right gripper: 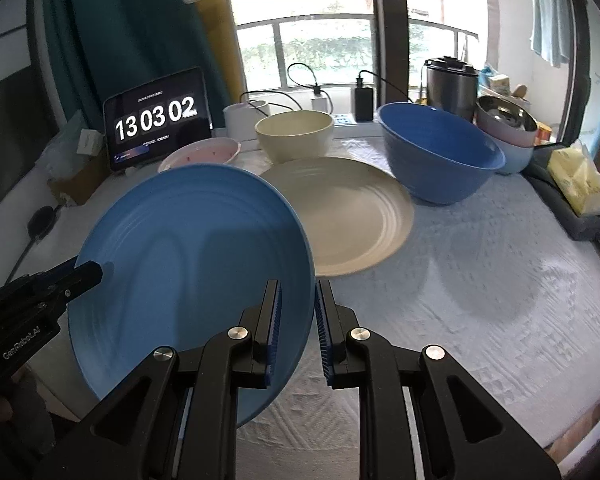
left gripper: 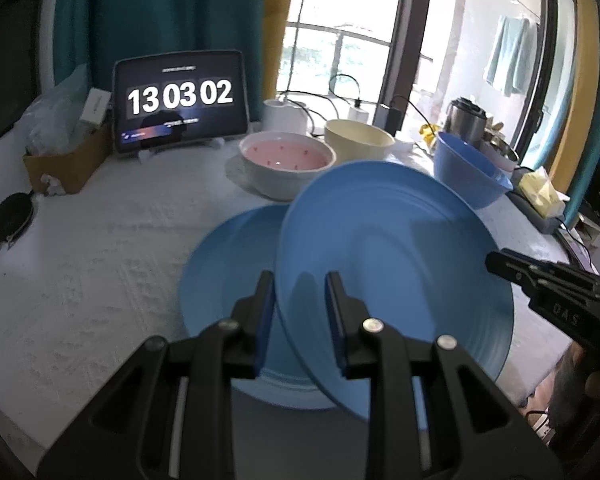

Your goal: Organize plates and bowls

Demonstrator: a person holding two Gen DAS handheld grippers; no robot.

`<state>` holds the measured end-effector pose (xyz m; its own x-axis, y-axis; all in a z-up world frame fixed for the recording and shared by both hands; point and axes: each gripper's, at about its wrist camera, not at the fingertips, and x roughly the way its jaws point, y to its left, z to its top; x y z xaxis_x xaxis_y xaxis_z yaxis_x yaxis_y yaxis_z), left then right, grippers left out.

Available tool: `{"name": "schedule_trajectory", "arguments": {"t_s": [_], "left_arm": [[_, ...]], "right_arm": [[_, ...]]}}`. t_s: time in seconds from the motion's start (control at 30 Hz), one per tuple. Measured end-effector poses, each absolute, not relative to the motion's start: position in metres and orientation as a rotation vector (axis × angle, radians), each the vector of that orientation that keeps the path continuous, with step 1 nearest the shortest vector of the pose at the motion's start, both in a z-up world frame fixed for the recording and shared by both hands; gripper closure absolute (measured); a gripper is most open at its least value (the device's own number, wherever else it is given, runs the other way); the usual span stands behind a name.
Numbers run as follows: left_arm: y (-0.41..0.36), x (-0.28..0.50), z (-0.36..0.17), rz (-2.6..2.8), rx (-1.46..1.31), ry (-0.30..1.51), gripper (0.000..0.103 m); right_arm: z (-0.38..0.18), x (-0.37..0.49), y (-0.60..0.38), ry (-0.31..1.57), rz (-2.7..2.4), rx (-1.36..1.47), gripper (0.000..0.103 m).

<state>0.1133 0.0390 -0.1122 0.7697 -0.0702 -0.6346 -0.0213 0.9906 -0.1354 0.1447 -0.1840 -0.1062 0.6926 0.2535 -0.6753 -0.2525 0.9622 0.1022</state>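
Left wrist view — left gripper (left gripper: 300, 280) nearly closed, pinching the rim of a tilted blue plate (left gripper: 396, 264) above a second blue plate (left gripper: 224, 276) on the table (left gripper: 100, 264). Right wrist view — right gripper (right gripper: 297, 286) clamps the opposite rim; cream plate (right gripper: 352, 216) lies behind. Item looks rigid, light, smooth — best held at the rim.
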Motion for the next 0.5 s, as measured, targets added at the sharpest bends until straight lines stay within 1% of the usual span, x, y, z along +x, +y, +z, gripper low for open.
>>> {"name": "schedule_trajectory", "arguments": {"t_s": [0.5], "left_arm": [[0.089,0.114,-0.124,0.043,-0.186,0.703,0.077]], "right_arm": [[-0.109,0.16,-0.133,0.764,0.349,-0.047,0.084]]}}
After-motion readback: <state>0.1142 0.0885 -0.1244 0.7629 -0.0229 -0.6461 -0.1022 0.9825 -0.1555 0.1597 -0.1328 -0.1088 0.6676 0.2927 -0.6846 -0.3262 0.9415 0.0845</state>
